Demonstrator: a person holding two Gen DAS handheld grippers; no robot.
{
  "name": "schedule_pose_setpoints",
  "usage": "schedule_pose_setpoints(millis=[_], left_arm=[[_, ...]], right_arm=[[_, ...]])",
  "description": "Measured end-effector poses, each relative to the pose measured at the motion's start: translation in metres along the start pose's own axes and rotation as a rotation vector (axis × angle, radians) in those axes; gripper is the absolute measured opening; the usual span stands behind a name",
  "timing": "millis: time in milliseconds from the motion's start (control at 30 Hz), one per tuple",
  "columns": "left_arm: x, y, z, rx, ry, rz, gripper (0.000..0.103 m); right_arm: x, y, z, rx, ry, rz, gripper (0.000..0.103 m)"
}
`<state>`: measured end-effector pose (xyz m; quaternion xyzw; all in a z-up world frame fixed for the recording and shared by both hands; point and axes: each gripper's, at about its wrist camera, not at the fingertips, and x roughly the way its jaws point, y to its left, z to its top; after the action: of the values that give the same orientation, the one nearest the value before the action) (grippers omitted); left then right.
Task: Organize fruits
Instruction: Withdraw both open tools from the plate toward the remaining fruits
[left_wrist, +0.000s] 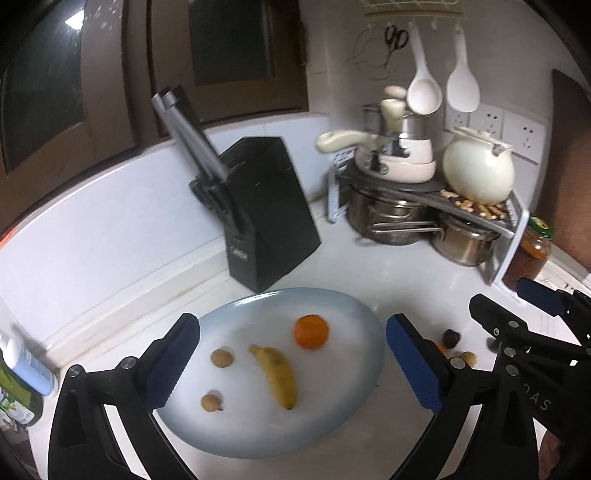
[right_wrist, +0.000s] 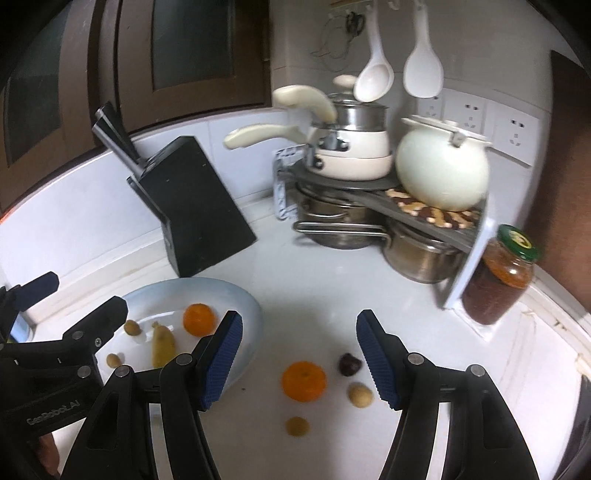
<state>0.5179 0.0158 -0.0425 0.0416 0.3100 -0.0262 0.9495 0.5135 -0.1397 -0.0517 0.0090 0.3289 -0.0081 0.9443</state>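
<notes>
A pale blue oval plate (left_wrist: 332, 306) (right_wrist: 243, 295) lies on the white counter. On it are an orange (left_wrist: 311, 331) (right_wrist: 199, 319), a banana (left_wrist: 277, 374) (right_wrist: 163, 347) and two small tan fruits (left_wrist: 222, 357) (left_wrist: 211, 401). My left gripper (left_wrist: 295, 365) is open and empty above the plate. On the counter right of the plate lie a second orange (right_wrist: 303, 381), a dark plum (right_wrist: 349, 364) and two small tan fruits (right_wrist: 360, 394) (right_wrist: 297, 425). My right gripper (right_wrist: 299, 365) is open and empty above them.
A black knife block (left_wrist: 266, 210) (right_wrist: 192, 206) stands behind the plate. A corner rack with pots and a white kettle (left_wrist: 478, 166) (right_wrist: 441, 170) is at the back right, with a jar (right_wrist: 498, 277) beside it. A bottle (left_wrist: 26, 365) stands at the left.
</notes>
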Motion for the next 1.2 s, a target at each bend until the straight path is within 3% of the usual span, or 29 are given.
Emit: schedule_pose_setpoints(millis=[567, 1000, 1200], left_arm=[[-0.033, -0.066, 0.004, 0.085, -0.073, -0.082, 0.103], [-0.06, -0.108, -0.019, 0.15, -0.138, -0.085, 0.103], [-0.064, -0.116, -0.032, 0.139, -0.129, -0.109, 0.102]], right_arm=[[-0.049, -0.069, -0.013, 0.076, -0.058, -0.122, 0.069], [-0.073, -0.119, -0.04, 0.111, -0.053, -0.221, 0.073], [-0.082, -0.131, -0.055, 0.135, -0.062, -0.252, 0.073]])
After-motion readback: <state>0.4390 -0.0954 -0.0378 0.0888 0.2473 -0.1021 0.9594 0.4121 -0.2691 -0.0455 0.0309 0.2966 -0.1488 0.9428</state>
